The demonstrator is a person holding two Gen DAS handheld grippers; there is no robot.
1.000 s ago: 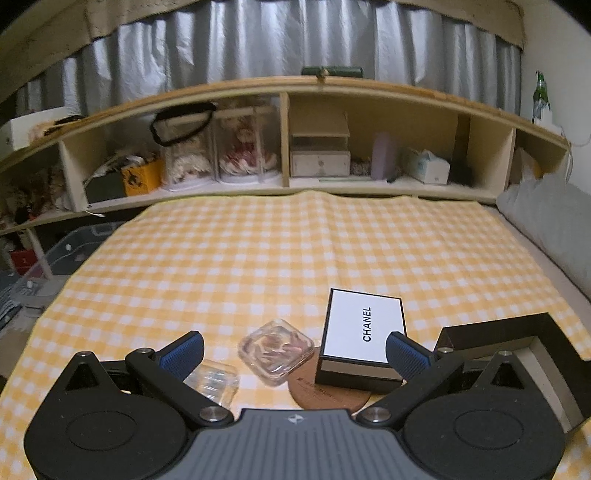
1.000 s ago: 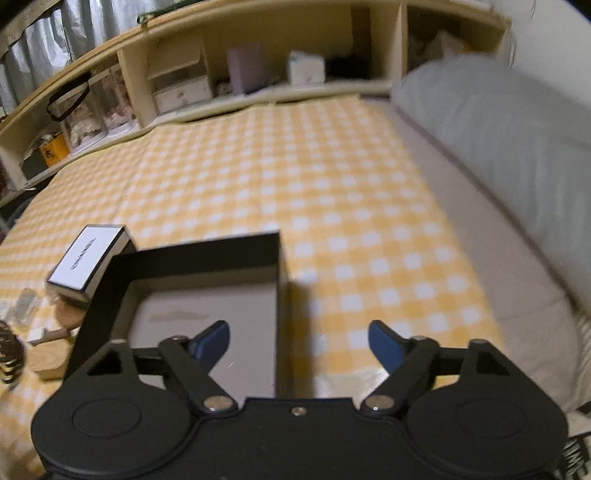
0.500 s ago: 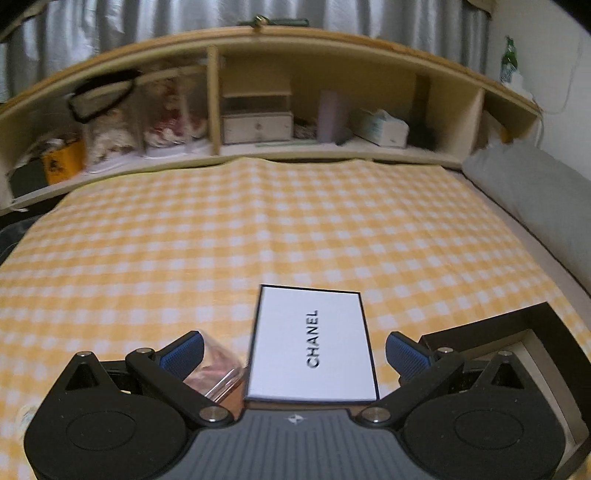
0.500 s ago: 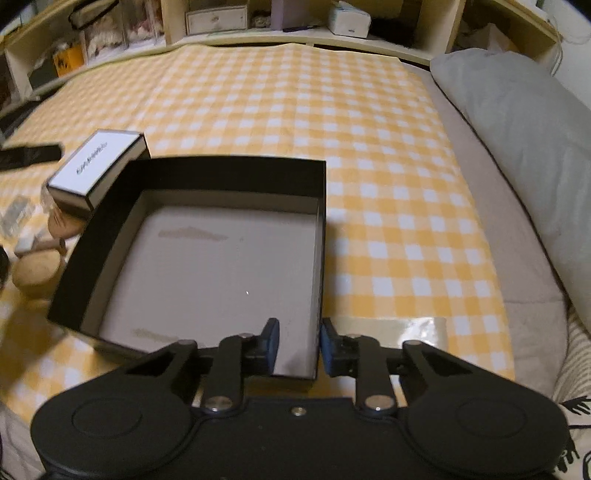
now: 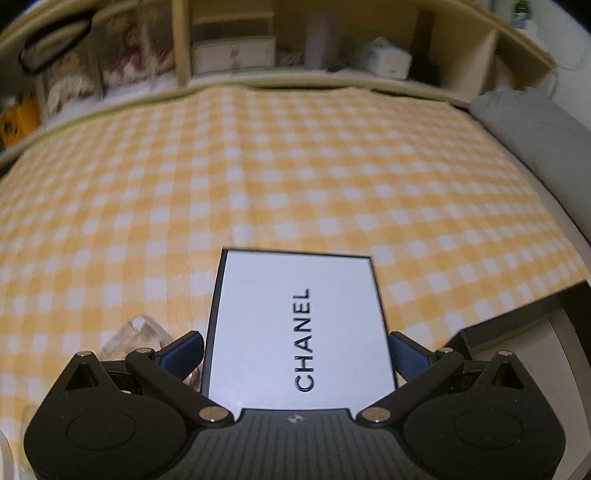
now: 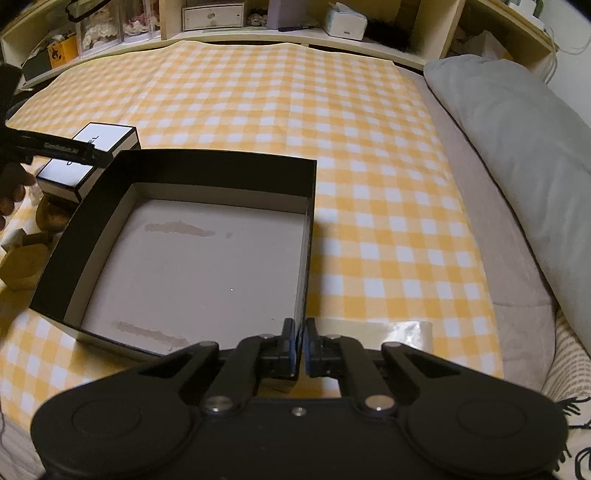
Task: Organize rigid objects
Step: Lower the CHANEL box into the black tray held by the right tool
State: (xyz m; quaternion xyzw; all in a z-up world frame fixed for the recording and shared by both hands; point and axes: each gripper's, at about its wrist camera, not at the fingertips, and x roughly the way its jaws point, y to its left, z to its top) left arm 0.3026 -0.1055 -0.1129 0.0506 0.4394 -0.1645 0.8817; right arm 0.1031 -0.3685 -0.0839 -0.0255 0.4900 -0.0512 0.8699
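Black cardboard is pinched by the right gripper [image 6: 300,345]: its fingers [image 6: 290,343] are drawn together on the near right wall of the large open box [image 6: 310,206], one pad inside and one outside, close to the box's near corner. The box has black outer walls and a pale grey floor marked by a few glue streaks, and nothing lies in it. It rests on the yellow-and-white checked cloth [image 6: 295,96] that covers the bed.

In the left wrist view, the left gripper [image 5: 295,350] stands wide open with the white CHANEL box [image 5: 299,325] between its blue fingers [image 5: 184,352]. The pads sit just beside the box's long sides, and whether they touch it cannot be told. The right wrist view shows this white box just left of the large box's far left corner, with the left gripper's dark bar crossing over it.

A small clear plastic case [image 5: 136,338] sits just left of the white box, partly hidden by the left finger. Round wooden pieces [image 6: 22,266] lie on the cloth beside the large box's left wall.

A grey pillow [image 6: 517,140] lies along the right side of the bed. Beyond the cloth's far edge stands a low wooden shelf [image 6: 303,35] with a small drawer unit, a tissue box and clear cases in its compartments.
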